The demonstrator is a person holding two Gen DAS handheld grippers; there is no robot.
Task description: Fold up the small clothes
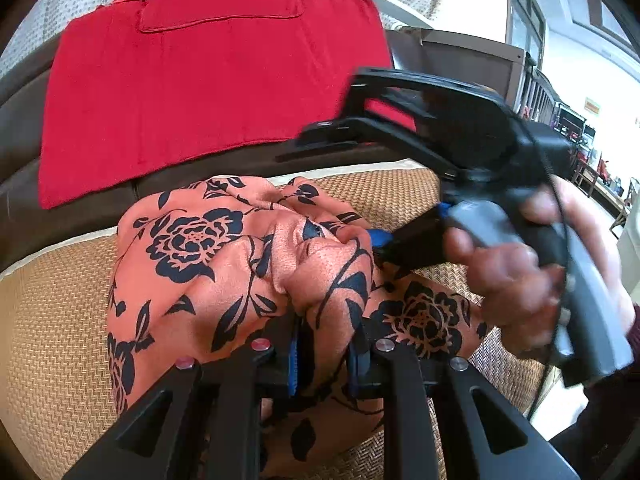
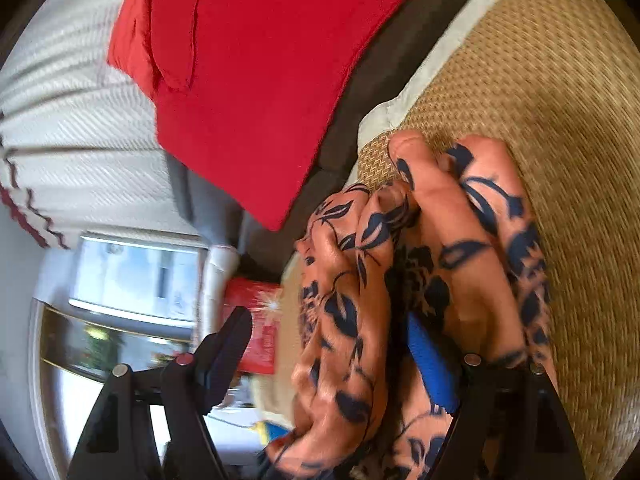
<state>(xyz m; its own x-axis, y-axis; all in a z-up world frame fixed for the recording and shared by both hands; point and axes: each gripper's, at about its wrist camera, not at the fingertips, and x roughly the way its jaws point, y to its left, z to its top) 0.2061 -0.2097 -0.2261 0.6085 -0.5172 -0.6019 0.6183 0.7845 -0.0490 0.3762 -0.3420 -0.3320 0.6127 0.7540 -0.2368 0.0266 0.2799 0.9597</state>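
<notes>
An orange garment with dark blue flowers (image 1: 224, 264) lies bunched on a woven tan mat (image 1: 52, 320). My left gripper (image 1: 326, 354) is shut on a fold of the garment at the bottom of its view, cloth pinched between its blue pads. My right gripper (image 1: 376, 240) comes in from the right, held by a hand, and its tips are buried in the garment's folds. In the right wrist view the garment (image 2: 400, 280) hangs bunched over one blue pad (image 2: 430, 364), while the other finger (image 2: 228, 344) stands far off, free of cloth.
A red cloth (image 1: 208, 76) drapes over a dark brown sofa back (image 1: 24, 184) behind the mat. A pale curtain (image 2: 72, 140) hangs beyond it. The room opens out to the right with furniture (image 1: 588, 152) in the distance.
</notes>
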